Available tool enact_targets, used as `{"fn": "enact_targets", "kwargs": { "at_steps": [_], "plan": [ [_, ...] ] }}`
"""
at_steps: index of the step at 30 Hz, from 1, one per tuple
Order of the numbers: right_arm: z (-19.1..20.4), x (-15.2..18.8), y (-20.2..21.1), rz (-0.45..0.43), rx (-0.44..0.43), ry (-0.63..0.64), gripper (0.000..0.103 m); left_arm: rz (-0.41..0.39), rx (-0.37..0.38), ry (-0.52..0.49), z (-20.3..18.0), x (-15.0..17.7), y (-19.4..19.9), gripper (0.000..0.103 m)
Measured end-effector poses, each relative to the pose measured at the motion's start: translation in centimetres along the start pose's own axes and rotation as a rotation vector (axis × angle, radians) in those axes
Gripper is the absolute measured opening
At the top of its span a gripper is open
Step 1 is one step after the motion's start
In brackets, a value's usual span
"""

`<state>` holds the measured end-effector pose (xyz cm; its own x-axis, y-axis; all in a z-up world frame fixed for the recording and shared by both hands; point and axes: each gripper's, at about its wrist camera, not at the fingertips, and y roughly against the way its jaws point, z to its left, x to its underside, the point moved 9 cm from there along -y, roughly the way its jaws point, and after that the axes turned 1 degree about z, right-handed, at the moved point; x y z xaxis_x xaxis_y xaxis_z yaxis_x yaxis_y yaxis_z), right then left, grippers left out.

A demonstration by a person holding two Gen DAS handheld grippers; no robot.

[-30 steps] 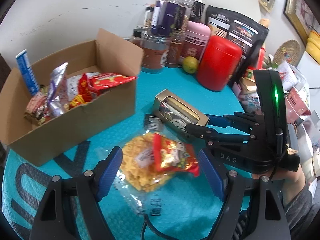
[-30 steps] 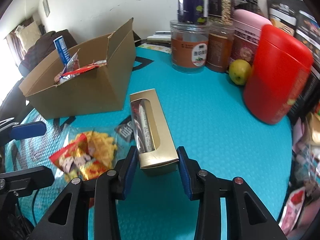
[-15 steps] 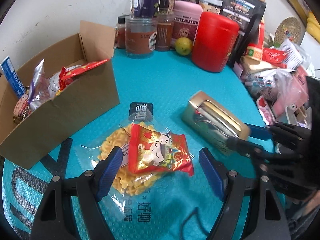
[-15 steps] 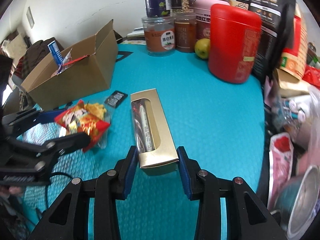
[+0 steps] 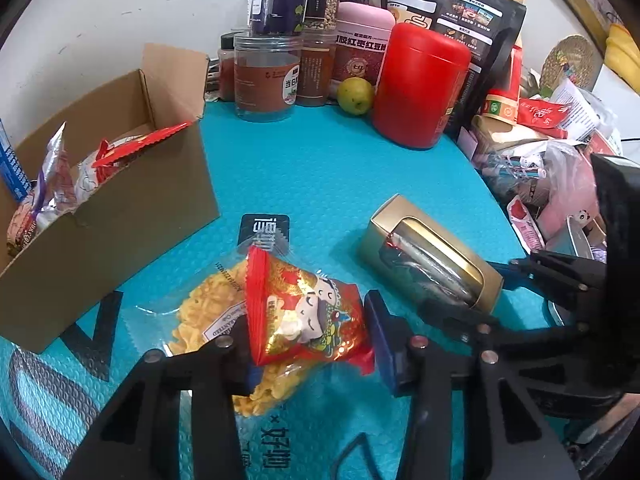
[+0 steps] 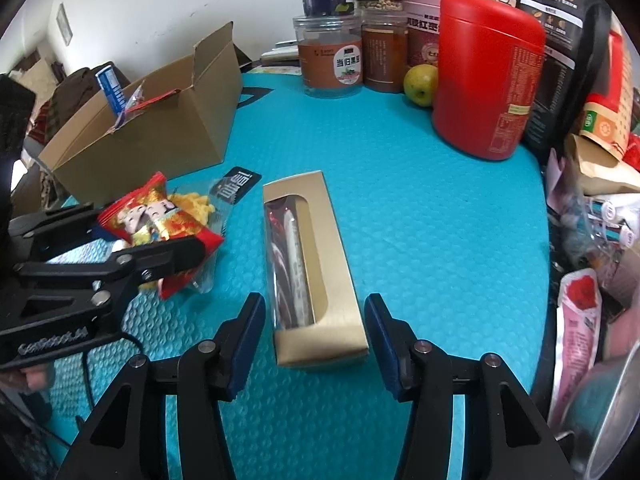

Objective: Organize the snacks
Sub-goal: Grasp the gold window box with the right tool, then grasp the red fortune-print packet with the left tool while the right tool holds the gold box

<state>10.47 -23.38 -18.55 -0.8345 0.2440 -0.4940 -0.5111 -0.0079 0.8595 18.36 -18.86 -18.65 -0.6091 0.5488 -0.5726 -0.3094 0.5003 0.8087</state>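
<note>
Open teal mat (image 6: 400, 168) between cardboard box (image 6: 160, 136) and red canister (image 6: 488, 76). Left gripper (image 5: 310, 336) now pinches the red snack bag (image 5: 308, 312); right gripper (image 6: 314, 344) let go of the gold box (image 6: 312, 264), jaws apart.

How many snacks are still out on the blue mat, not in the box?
3: a red packet in the left gripper, a clear bag under it, and a gold box between the right gripper's open fingers.

"QUAKER" on black pouch (image 5: 452, 12); "当归黑豆" label on clear jar (image 6: 330, 56); other print unreadable.
</note>
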Motion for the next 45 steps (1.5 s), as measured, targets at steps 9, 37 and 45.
{"fn": "enact_targets", "kwargs": {
  "at_steps": [9,37,45],
  "plan": [
    [1.0,1.7,1.2,-0.009,0.007,-0.005,0.039,0.008,0.031,0.005,-0.5,1.8,1.7,0.039],
    [3.4,9.7,6.2,-0.017,-0.008,-0.096,0.039,0.091,0.092,0.025,-2.4,8.8,4.3,0.024],
    [2.2,10.1,7.0,-0.018,0.076,-0.096,0.039,0.075,0.067,-0.013,-2.9,8.8,6.6,0.024]
  ]
}}
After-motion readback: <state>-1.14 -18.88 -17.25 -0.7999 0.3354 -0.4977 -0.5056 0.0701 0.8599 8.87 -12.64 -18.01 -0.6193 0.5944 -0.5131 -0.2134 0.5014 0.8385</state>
